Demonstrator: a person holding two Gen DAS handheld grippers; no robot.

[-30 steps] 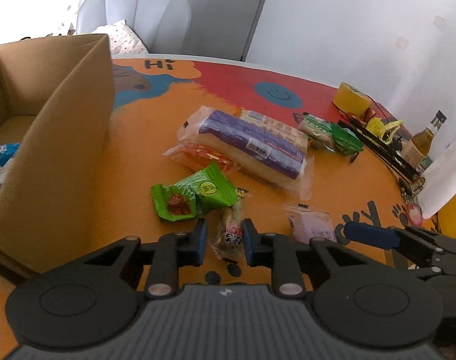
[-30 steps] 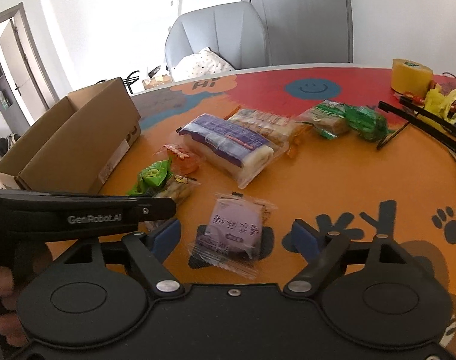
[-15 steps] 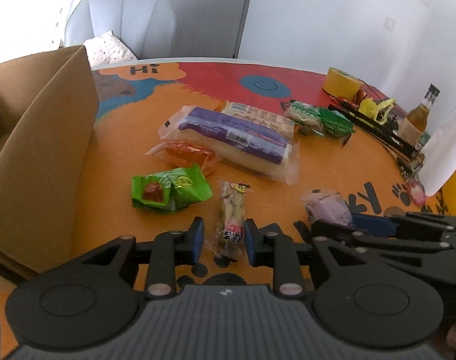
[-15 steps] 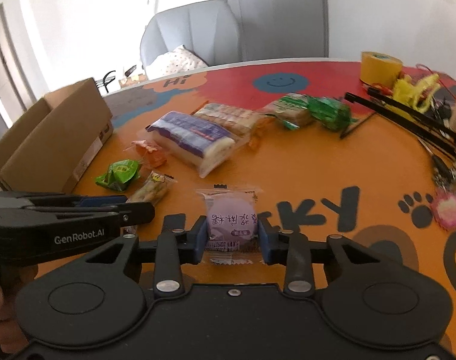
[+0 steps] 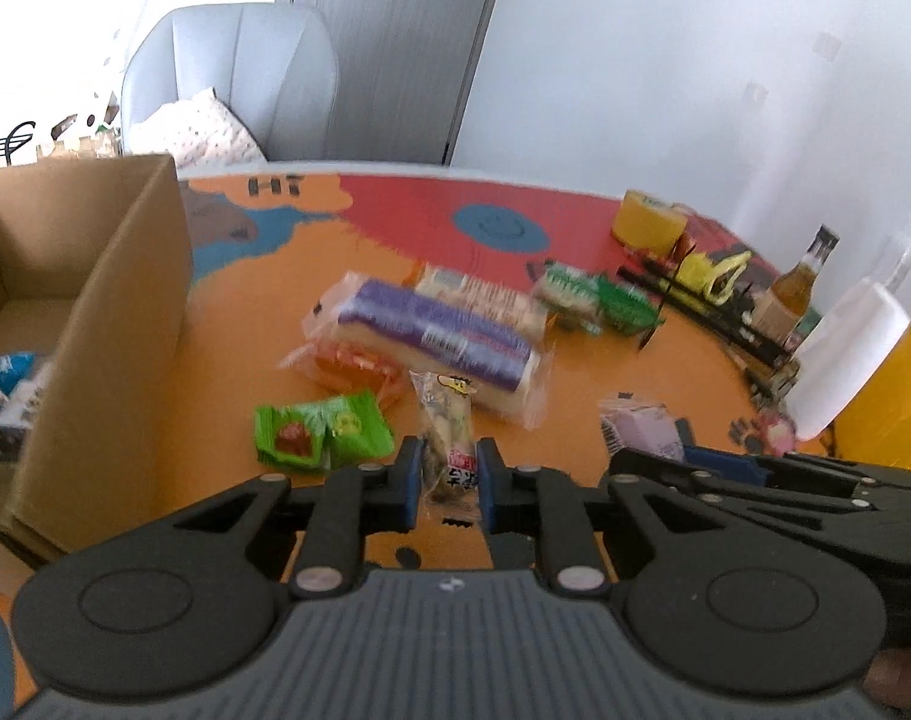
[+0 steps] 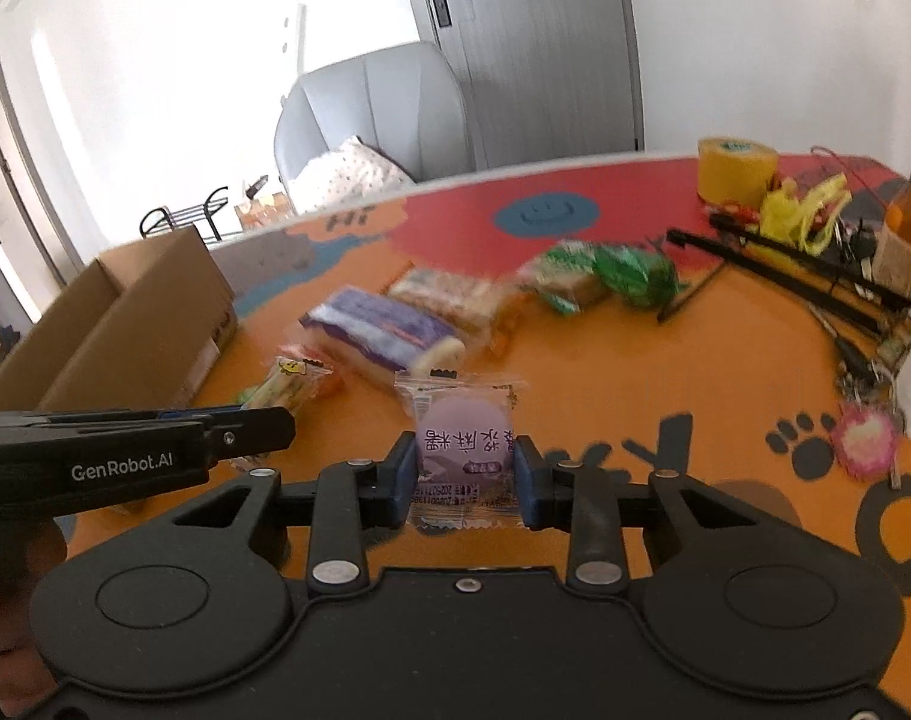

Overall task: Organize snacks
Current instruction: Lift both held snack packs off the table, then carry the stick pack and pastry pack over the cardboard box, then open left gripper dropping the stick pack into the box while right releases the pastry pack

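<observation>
Two snacks are in our grip right now, one per gripper. Our left gripper (image 5: 449, 483) is clamped tight on a slim clear packet (image 5: 449, 441) with beige bits inside and a little yellow cartoon at its top end; the blue pads squeeze its lower half and the rest sticks out forward over the bench (image 5: 227, 360). Our right gripper (image 6: 463, 480) has its pads pressed on both sides of a clear wrapper with a round purple cake (image 6: 463, 429), held flat with its print facing us upside down.

Just past the slim packet on the bench lies a green packet (image 5: 323, 435) with a red picture, and beside it an orange packet (image 5: 350, 363). Behind those sits a long purple-wrapped loaf (image 5: 437, 339), touching a tan cracker pack (image 5: 485, 297) on its far side. Further back there's a green-and-white bag (image 5: 596, 300), a bit blurry for us to read.

On the left stands an open cardboard box (image 5: 113, 324), with something blue and white lying in its bottom. Over on the right edge of the bench we see a roll of yellow tape (image 5: 647, 222), a brown glass bottle (image 5: 794, 285), some black sticks (image 6: 785, 264) and a white plastic bottle (image 5: 851, 360). A grey chair (image 5: 239, 78) with a dotted cushion sits behind the bench.
</observation>
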